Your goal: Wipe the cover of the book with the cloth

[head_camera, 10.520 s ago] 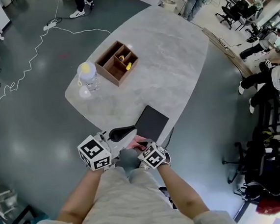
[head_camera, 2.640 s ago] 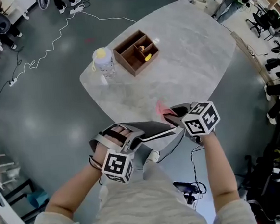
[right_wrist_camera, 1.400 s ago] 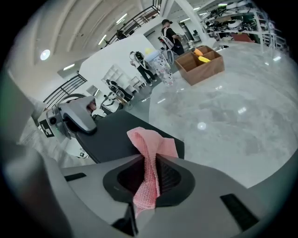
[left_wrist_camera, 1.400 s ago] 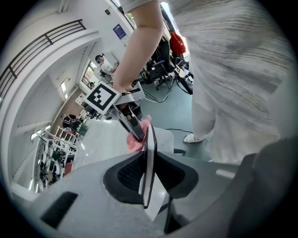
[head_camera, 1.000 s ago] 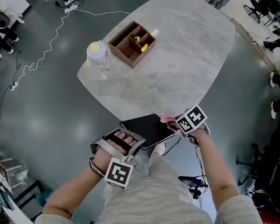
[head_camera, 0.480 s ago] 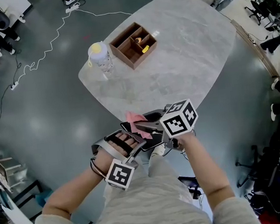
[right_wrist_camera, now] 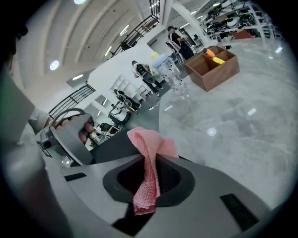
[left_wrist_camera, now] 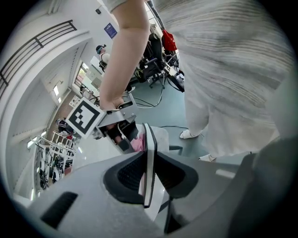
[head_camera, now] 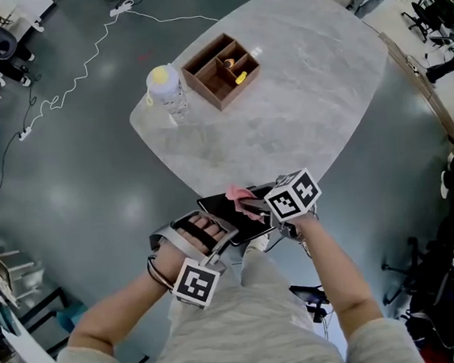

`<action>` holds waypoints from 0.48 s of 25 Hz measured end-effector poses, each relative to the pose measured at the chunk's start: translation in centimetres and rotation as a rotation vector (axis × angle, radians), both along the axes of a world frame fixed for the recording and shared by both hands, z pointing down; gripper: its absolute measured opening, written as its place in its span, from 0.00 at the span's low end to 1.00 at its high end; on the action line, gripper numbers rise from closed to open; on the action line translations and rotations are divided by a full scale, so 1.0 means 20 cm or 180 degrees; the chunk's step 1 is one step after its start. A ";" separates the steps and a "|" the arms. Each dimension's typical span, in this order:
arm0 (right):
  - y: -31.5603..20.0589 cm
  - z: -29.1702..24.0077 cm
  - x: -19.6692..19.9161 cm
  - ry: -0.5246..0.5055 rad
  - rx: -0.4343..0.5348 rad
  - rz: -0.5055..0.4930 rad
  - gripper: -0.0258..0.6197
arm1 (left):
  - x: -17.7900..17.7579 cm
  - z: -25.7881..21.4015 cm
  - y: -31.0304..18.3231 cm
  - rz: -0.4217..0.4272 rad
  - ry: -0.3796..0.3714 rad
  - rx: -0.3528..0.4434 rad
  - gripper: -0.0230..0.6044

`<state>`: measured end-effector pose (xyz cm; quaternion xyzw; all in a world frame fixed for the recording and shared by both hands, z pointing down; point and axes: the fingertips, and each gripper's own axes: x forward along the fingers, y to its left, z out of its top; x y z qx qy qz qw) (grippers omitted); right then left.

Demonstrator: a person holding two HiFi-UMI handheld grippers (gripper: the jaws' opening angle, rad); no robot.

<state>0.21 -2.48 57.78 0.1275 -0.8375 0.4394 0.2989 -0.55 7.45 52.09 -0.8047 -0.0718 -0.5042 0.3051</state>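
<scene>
Holding a thin black book (head_camera: 226,214) by its near edge, the left claw (left_wrist_camera: 148,173) is closed on it. In the left gripper view the book stands edge-on between the two jaws, and both dark pads press against its sides. The book lies about level in the head view.

The right claw (right_wrist_camera: 148,180) is closed on a small pink woven cloth (right_wrist_camera: 151,145). The cloth is pinched between the jaws; one end hangs out below them and the other end stands up in a loose fold above them. In the head view this fold is over the far part of the book's cover, near its far edge. I cannot tell if the cloth touches the cover.

The pale grey, marble-patterned oval tabletop (head_camera: 307,105) begins just beyond the book; the book's far edge overlaps the tabletop's near tip, and I cannot tell if they touch. Well beyond the book, on the far side of the tabletop, stands an open brown wooden box (head_camera: 220,71) with compartments, and one compartment holds something small and yellow. Just left of the box stands a clear plastic bottle (head_camera: 166,92) with a pale yellow top. A thin white cable (head_camera: 79,51) runs over the grey floor, far beyond the book to the left.
</scene>
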 end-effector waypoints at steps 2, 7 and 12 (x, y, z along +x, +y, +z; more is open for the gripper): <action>-0.02 0.10 0.11 0.0230 0.0021 0.0059 0.11 | 0.00 0.01 0.01 0.0003 -0.0015 -0.0067 0.17; -0.03 0.34 0.38 0.0897 0.0085 0.0150 0.11 | 0.00 0.02 0.01 0.0032 -0.0041 -0.0063 0.17; -0.06 0.45 0.57 0.1508 0.0233 0.0165 0.11 | -0.01 0.02 0.03 0.0081 -0.0064 -0.0089 0.17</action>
